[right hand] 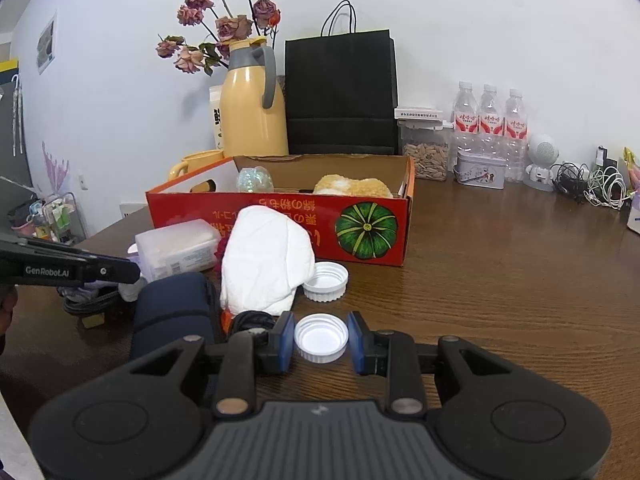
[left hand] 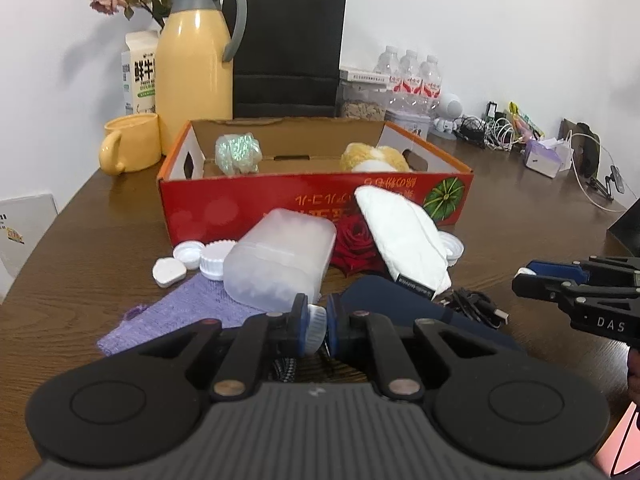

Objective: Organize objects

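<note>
My left gripper (left hand: 319, 322) is shut on a white ribbed bottle cap (left hand: 316, 327), pinched edge-on low over a purple knitted cloth (left hand: 176, 314). My right gripper (right hand: 321, 342) is shut on a second white cap (right hand: 321, 338), open side up, just above the wooden table (right hand: 500, 300). A red cardboard box (left hand: 256, 204) with a pumpkin print stands beyond both, holding a shimmery ball (left hand: 238, 154) and a yellow plush toy (left hand: 376, 158). In front of it lie a frosted plastic container (left hand: 280, 260), a white folded cloth (left hand: 404, 236), a red rose (left hand: 356, 242) and several loose white caps (left hand: 200, 258).
A dark blue pouch (right hand: 172, 312) and a black cable (left hand: 476, 306) lie between the grippers. One more cap (right hand: 325, 280) sits beside the white cloth. Yellow jug (left hand: 194, 60), yellow mug (left hand: 132, 148), black paper bag (left hand: 288, 52), water bottles (right hand: 490, 120) and tangled chargers (right hand: 592, 188) line the wall.
</note>
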### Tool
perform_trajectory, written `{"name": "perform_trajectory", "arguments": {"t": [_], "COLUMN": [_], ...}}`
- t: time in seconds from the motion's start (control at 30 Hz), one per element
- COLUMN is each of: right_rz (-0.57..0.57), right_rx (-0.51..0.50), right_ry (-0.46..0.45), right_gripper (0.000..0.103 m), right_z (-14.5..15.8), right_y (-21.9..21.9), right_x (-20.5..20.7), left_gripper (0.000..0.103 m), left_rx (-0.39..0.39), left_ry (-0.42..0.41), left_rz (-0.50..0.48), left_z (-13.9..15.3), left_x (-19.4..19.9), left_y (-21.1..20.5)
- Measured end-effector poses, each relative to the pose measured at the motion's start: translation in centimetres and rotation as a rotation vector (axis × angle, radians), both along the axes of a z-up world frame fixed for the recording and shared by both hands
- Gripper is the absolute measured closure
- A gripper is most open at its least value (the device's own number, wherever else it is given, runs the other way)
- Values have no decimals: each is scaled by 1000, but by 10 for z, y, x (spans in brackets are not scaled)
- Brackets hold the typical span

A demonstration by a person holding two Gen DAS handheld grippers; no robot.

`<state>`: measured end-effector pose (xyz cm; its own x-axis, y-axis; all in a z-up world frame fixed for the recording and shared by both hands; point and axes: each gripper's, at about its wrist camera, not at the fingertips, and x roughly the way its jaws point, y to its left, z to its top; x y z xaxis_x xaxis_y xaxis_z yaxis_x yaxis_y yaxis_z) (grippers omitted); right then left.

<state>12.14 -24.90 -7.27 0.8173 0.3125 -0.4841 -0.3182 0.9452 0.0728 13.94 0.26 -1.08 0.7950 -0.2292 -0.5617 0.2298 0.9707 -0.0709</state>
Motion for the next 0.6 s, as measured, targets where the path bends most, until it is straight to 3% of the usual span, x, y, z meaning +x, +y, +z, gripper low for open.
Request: {"name": "perform_trajectory", "arguments": {"t": [0.6], "right_rz": [5], "right_rx": [-14], "right_ry": [-47], "right_gripper": [76], "right_z": [16], "right_y": [6], "right_x": [-21], "left_gripper": [92], "left_rx": [-31], "left_ry": [-79], "left_rz": [45], "left_z": [20], "left_x": [-22], "left_y": [18]}}
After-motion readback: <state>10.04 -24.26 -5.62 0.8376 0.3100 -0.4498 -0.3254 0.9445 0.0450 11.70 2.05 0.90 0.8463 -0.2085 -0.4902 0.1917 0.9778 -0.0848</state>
